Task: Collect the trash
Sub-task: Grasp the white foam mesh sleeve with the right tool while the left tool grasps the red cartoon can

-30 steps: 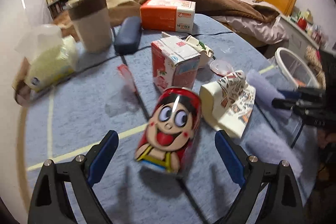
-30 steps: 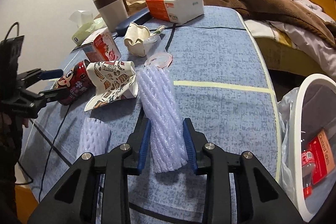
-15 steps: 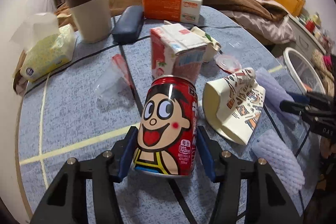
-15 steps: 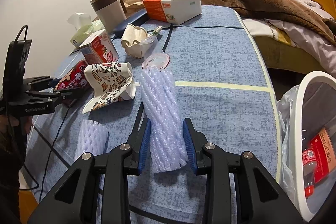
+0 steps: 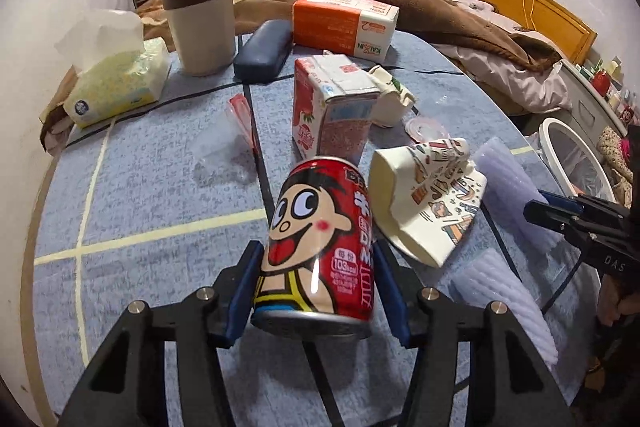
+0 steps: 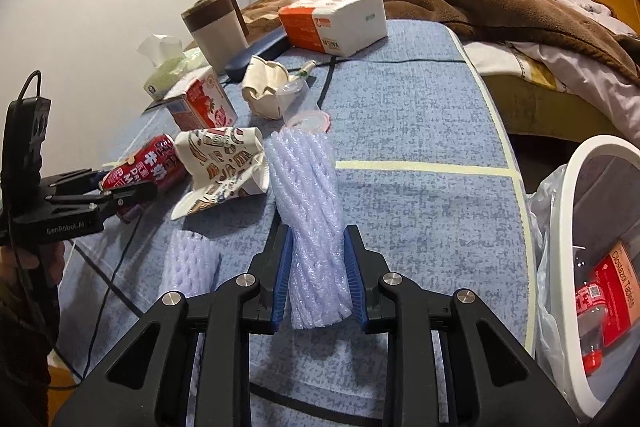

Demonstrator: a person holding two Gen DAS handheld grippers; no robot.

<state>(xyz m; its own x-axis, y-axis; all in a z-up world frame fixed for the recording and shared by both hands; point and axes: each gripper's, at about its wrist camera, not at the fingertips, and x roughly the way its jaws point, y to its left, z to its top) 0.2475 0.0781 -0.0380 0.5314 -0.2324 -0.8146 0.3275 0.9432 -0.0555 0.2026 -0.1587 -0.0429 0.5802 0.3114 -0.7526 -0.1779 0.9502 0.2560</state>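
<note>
On the blue speckled tablecloth [image 6: 420, 131], beside the white-rimmed bin [image 6: 568, 187], our right gripper [image 6: 318, 279], angled down, has just squeezed tighter on the ribbed foam net sleeve [image 6: 310, 195], while our left gripper [image 5: 316, 291] pinches the glossy red cartoon can [image 5: 324, 227].

red cartoon-face can [image 5: 320, 243], white foam net sleeve [image 6: 310, 223], mottled blue tablecloth [image 6: 420, 207]
</note>
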